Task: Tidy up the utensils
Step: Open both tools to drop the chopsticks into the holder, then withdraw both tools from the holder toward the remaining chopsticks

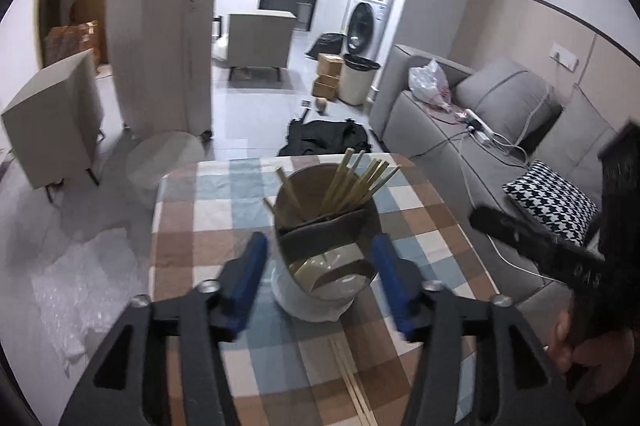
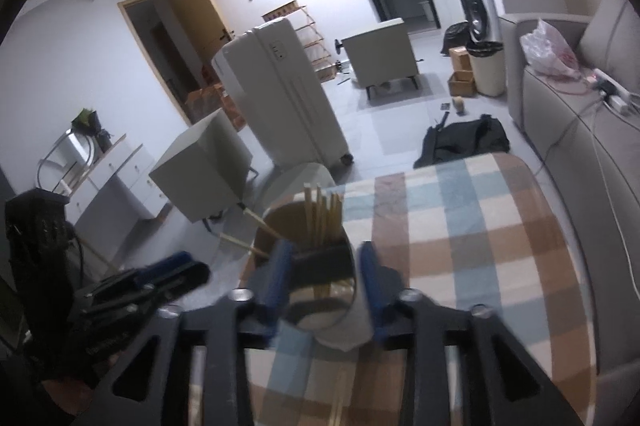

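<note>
A round utensil holder (image 1: 320,242) with a brown inside and a shiny lower wall stands on the plaid tablecloth (image 1: 420,218). Several wooden chopsticks (image 1: 356,181) lean in it. My left gripper (image 1: 322,266) is open, its blue fingers on either side of the holder with a gap to it. Two loose chopsticks (image 1: 352,378) lie on the cloth just below it. In the right wrist view the holder (image 2: 316,266) sits close ahead of my right gripper (image 2: 325,278), which is open and grips nothing. The left gripper (image 2: 176,270) shows at that view's left.
A grey sofa (image 1: 460,145) with a houndstooth cushion (image 1: 552,197) runs along the table's right side. On the floor beyond are a black bag (image 1: 324,137), a white suitcase (image 1: 160,53), a small cabinet (image 1: 56,117) and bubble wrap (image 1: 72,286).
</note>
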Tool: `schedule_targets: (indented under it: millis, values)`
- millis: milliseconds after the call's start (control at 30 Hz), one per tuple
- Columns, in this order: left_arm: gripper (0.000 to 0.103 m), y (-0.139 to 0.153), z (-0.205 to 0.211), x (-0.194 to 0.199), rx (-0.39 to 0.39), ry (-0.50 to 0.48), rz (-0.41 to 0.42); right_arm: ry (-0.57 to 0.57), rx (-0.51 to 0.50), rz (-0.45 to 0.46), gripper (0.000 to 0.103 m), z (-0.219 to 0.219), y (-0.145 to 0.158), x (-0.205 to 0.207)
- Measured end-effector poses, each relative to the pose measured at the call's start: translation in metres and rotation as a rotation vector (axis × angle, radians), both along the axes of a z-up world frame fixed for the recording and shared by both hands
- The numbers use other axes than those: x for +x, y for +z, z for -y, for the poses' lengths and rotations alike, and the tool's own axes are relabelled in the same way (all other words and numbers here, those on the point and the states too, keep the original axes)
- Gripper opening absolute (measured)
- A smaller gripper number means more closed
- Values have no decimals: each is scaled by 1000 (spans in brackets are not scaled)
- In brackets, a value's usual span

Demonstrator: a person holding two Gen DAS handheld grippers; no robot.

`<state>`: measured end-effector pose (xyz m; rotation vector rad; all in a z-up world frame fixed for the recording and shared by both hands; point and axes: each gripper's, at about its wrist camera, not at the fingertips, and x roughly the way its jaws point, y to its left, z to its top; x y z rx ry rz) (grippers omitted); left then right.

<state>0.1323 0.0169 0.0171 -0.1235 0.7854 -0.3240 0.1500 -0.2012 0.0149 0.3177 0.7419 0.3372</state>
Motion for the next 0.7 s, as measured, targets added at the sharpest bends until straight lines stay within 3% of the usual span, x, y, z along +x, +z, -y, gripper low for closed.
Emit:
schedule_targets:
  millis: [67, 333, 400, 700]
  values:
    - [64, 1, -1, -9, 13, 28, 6, -11, -2, -25, 46, 3, -6, -11]
    - [78, -10, 2, -31, 85, 124, 3, 7, -61, -30, 70, 0, -16, -48]
    - [85, -17, 1, -36, 96, 154, 1, 7, -79, -49, 72, 1, -23, -55]
    - [90, -52, -9, -36, 93, 198, -96, 58, -146, -207, 74, -8, -72, -62]
